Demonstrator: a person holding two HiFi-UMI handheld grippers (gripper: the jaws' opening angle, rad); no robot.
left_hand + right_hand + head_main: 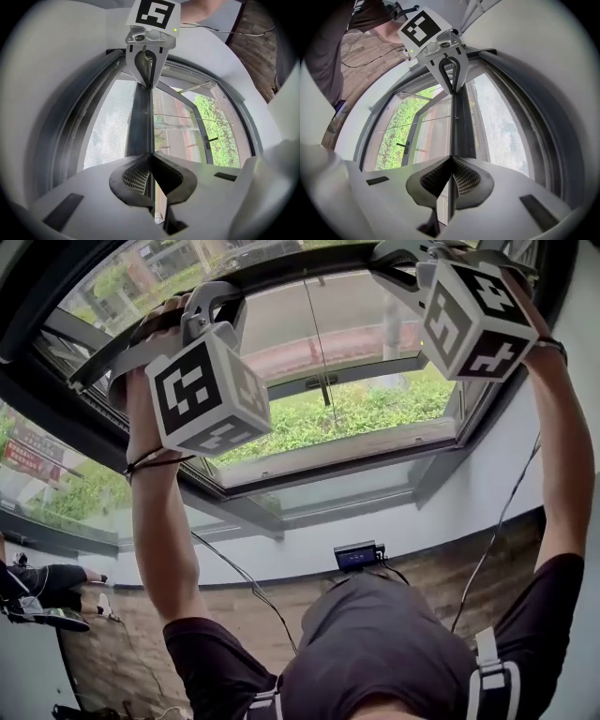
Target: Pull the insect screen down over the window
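Note:
The insect screen's dark pull bar (143, 122) runs straight from my left gripper (151, 157) to my right gripper (149, 70) at the top of that view. Both grippers' jaws are shut on the bar's thin edge. Grey mesh (110, 126) stretches from the bar toward the frame's top. In the right gripper view the same bar (459, 126) leads from my right gripper (451, 159) to the left gripper (451, 77), with mesh (501, 126) on the right. In the head view both arms are raised, marker cubes (206, 390) below the window top, and the fingertips are hidden.
Beyond the bar the window sash stands open, with a black handle (208, 139) and a thin cord (187, 117) across the pane. A small screen device (356, 556) with cables sits on the sill above a brick wall. Another person (47, 587) is at the far left.

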